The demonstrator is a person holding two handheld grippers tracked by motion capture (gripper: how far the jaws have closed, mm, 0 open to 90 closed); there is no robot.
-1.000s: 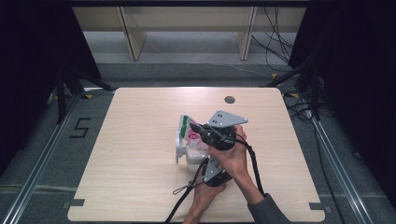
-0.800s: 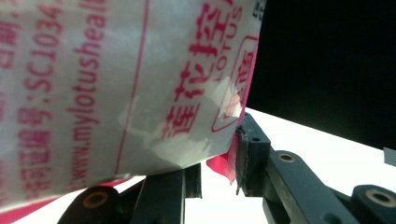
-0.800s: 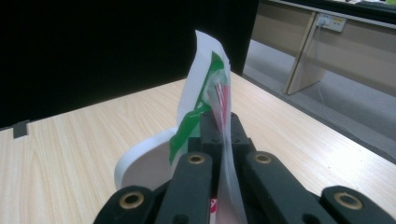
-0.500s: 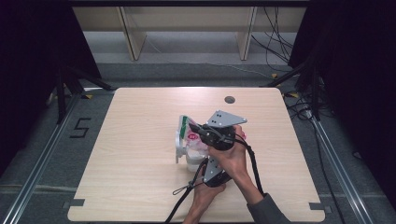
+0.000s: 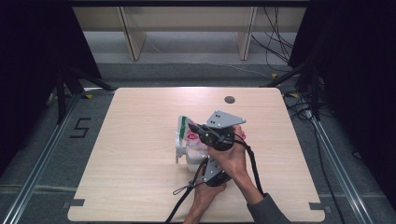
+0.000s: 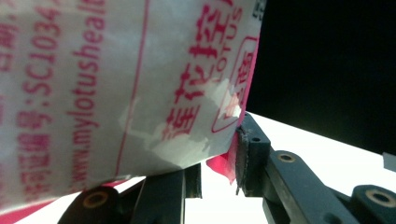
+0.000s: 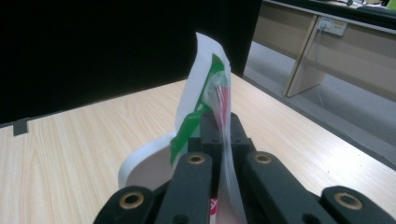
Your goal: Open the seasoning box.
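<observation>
Thin, crinkly plastic, the white packet (image 5: pixel 187 135) with red print is held above the counter (image 5: pixel 140 186), light and limp. Its edge is pinched flat by the clenched right tongs (image 7: pixel 219 126); its corner is gripped by the left tongs (image 6: pixel 219 168). Seams are judged the firmest hold.

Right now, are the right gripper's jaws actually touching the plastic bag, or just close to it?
Touching. In the right gripper view the right gripper has its black jaws pressed together with the thin edge of the plastic bag pinched between them, no gap either side.
</observation>
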